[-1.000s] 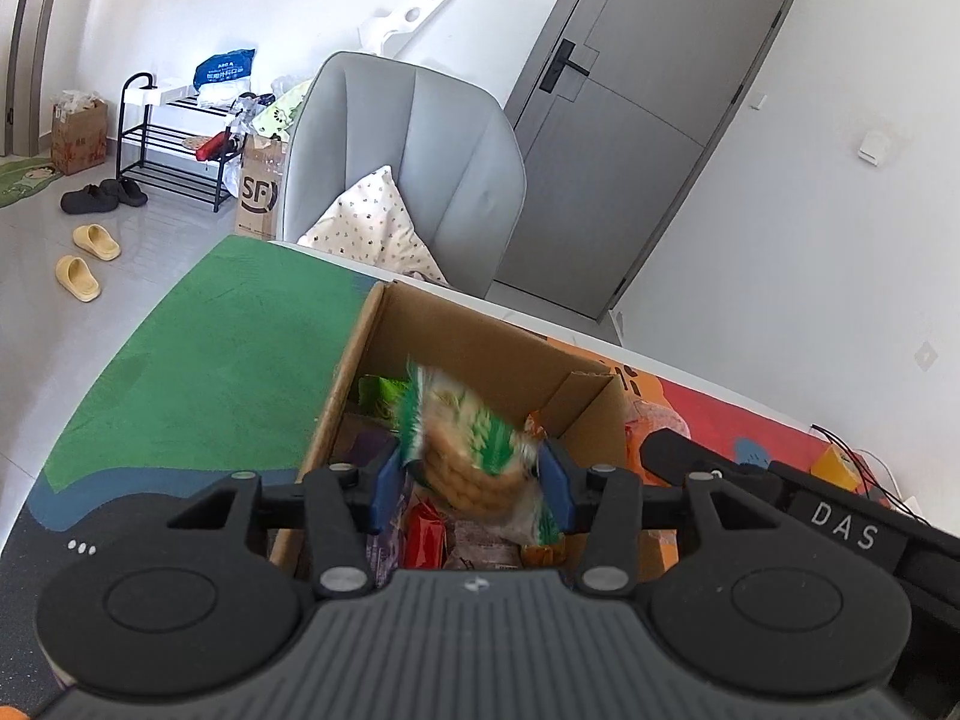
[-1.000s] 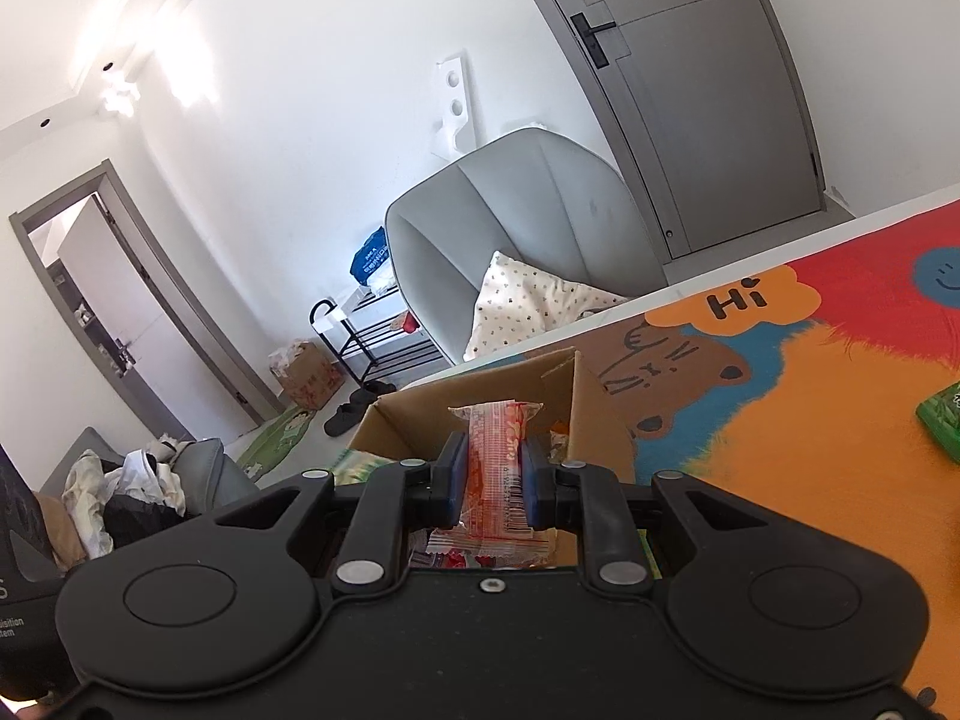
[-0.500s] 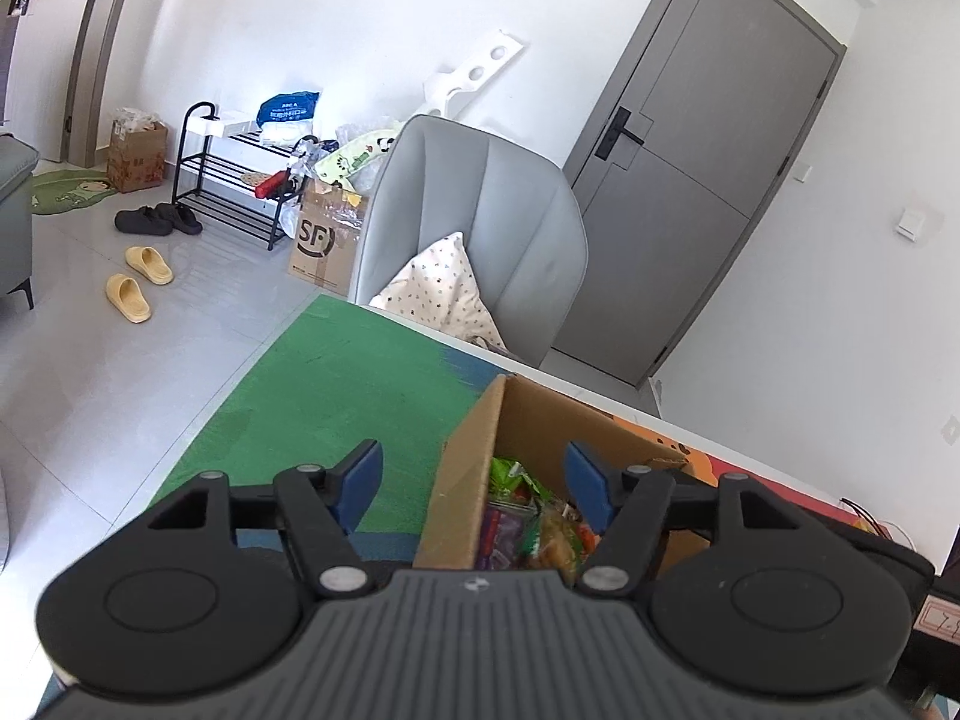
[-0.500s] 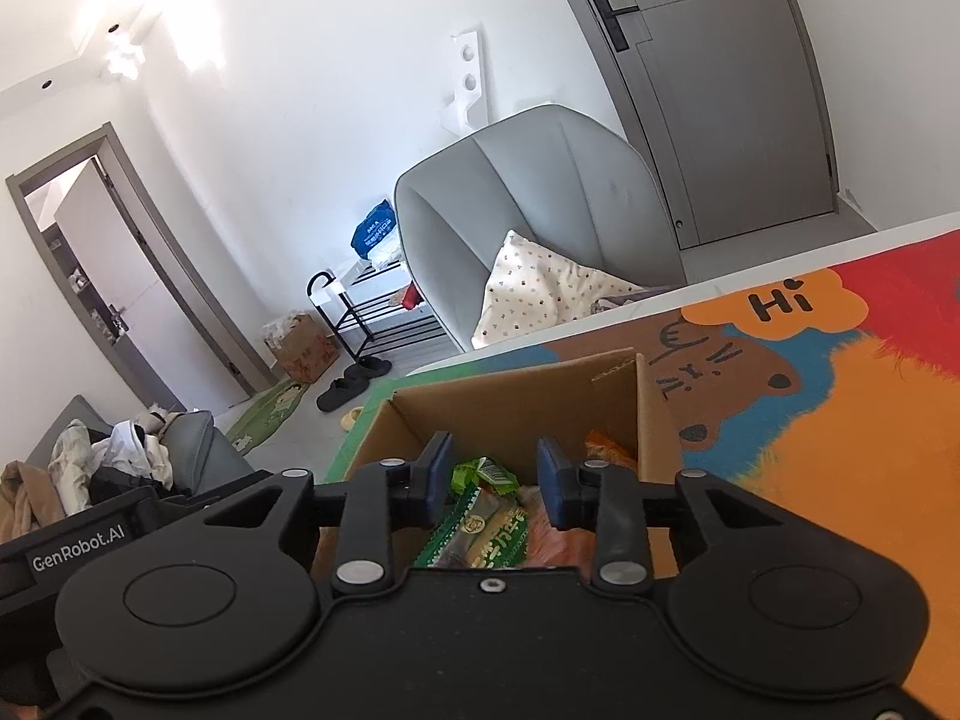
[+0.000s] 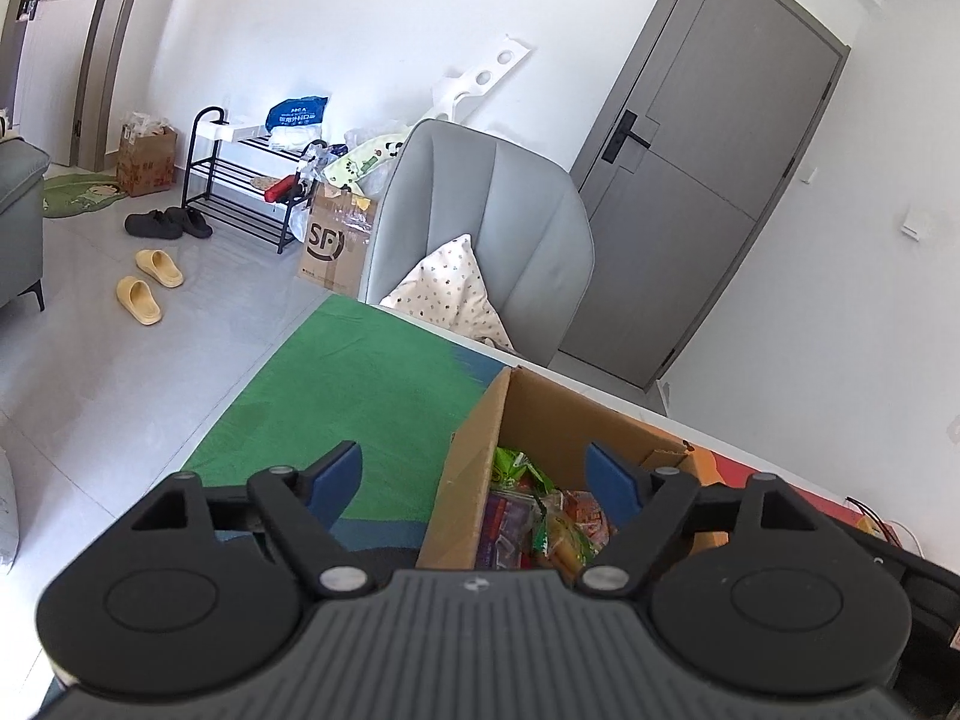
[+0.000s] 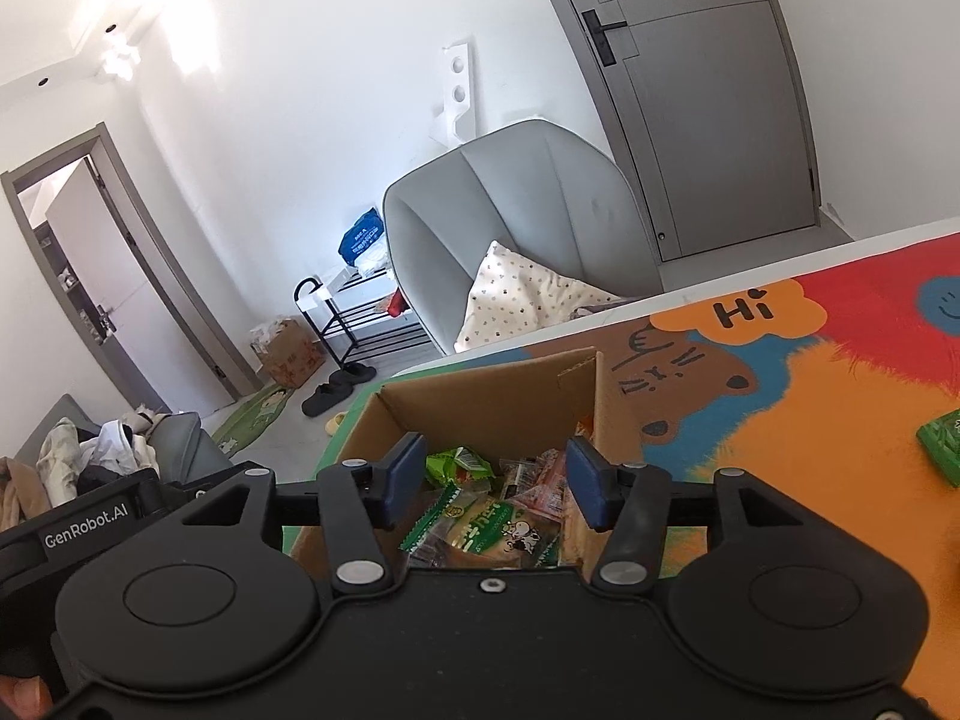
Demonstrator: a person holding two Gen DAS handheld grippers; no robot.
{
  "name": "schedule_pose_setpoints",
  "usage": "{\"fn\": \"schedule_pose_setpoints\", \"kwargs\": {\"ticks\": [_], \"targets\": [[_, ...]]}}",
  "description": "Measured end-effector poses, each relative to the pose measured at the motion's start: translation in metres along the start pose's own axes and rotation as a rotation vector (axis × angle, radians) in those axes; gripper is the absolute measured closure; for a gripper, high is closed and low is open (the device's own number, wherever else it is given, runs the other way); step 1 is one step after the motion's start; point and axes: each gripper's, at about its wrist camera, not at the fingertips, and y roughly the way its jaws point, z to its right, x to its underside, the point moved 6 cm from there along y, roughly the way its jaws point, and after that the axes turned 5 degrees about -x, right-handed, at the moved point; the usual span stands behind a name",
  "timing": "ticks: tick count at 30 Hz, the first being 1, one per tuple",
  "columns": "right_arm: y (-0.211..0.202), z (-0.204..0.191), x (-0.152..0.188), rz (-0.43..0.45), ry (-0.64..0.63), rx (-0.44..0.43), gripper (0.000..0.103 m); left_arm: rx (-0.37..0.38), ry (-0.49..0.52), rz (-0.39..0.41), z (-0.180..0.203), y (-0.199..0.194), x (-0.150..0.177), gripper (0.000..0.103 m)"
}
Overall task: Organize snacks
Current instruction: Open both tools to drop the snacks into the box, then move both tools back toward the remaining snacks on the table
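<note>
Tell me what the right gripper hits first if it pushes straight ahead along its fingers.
Probably the snack packets piled in the cardboard box. The right gripper is open and empty, aimed down into the box; if it clears the packets, the box's far wall comes next. Depth is hard to judge.

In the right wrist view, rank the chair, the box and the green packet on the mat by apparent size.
1. Chair, though it stands farther off.
2. Box, nearer and partly hidden.
3. Green packet, cut off by the frame edge.

Past the fingers there's a grey armchair (image 5: pixel 480 228) with a dotted cushion (image 5: pixel 450 294) on it, grey door (image 5: pixel 714 180) to its right. Left of the chair: black shoe rack (image 5: pixel 240 180), an SF paper bag (image 5: pixel 336 246), yellow slippers (image 5: pixel 147 294) on the floor.
</note>
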Motion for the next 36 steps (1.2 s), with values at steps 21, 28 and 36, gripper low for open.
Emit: {"fn": "schedule_pose_setpoints", "kwargs": {"ticks": [21,28,36], "targets": [[-0.09,0.066,0.01,0.098,0.067,0.145,0.009,0.058,0.159,-0.022,0.066,-0.021,0.033,0.008],[-0.124,0.104,0.012,0.145,0.113,0.205,0.009,0.101,0.222,-0.027,0.1,-0.022,0.049,0.008],[-0.142,0.14,0.023,0.158,0.173,0.249,0.009,0.137,0.266,-0.049,0.131,-0.019,0.07,0.008]]}}
